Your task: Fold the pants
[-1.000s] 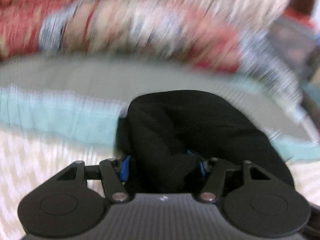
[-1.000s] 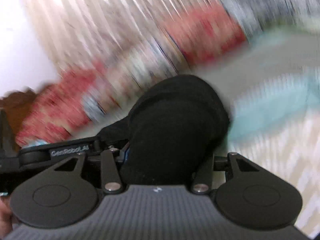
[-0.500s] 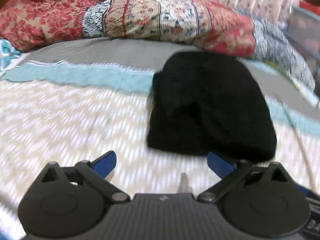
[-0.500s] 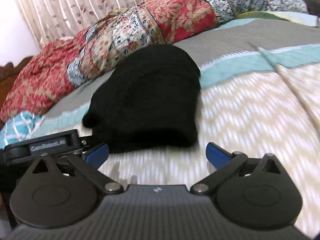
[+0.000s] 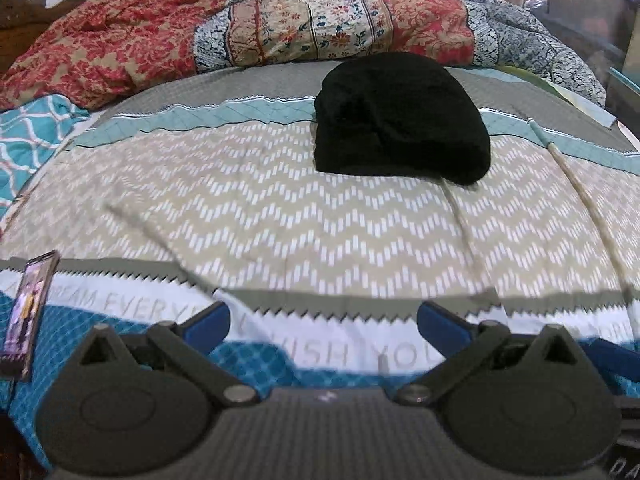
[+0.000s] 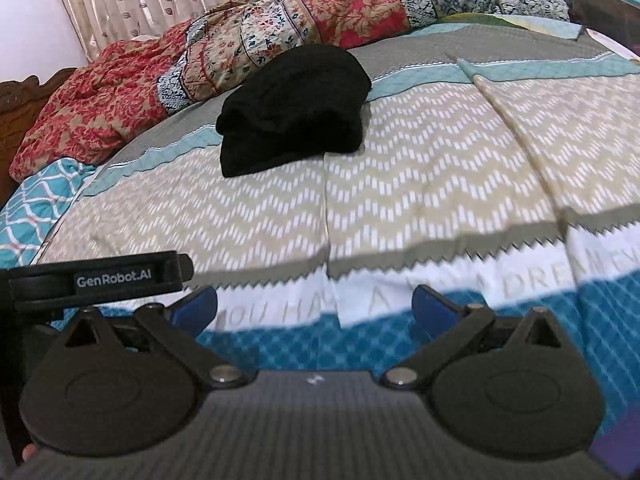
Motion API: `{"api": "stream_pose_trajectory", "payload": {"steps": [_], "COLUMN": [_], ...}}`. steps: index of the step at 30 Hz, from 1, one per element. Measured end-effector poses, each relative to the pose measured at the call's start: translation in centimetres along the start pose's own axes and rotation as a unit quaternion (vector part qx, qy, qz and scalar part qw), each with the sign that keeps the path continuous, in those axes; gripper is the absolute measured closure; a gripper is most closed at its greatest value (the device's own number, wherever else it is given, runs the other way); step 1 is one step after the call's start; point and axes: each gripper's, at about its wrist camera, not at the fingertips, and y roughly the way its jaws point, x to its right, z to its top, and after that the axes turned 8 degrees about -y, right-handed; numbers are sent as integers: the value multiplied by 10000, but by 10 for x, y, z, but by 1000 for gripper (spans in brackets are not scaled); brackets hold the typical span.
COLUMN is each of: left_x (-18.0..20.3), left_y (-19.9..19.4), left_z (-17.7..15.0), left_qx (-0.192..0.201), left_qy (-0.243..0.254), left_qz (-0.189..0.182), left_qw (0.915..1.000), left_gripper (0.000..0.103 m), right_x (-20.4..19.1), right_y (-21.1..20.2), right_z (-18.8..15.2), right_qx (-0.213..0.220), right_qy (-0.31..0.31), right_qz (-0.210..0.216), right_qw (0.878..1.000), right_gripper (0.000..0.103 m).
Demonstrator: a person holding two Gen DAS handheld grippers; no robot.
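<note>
The black pants lie folded in a compact bundle on the bed, toward its far side. They also show in the right wrist view. My left gripper is open and empty, held well back from the pants over the bed's near part. My right gripper is open and empty too, also far back from the pants.
The bedspread has a beige zigzag band, teal stripes and a blue band with lettering. A red floral quilt is bunched along the far side. A phone stands at the left. The left gripper's body shows at the left of the right wrist view.
Both grippers held the pants a second ago, then opened and let go. Both have since pulled back, leaving the folded bundle lying on the bed.
</note>
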Motion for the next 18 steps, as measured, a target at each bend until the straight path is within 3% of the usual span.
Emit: {"api": "stream_pose_trajectory", "payload": {"steps": [18], "left_x": [-6], "left_y": [-38], "left_z": [-32], "left_qx": [10], "left_qy": [-13], "left_qz": [14], "left_qw": [10000], "left_gripper": [0], "right_x": [-6], "right_y": [-40], "right_z": [-27], "right_qx": [124], "right_qy": [242], "right_qz": [-192], "right_qw": [9994], "right_gripper": [0]}}
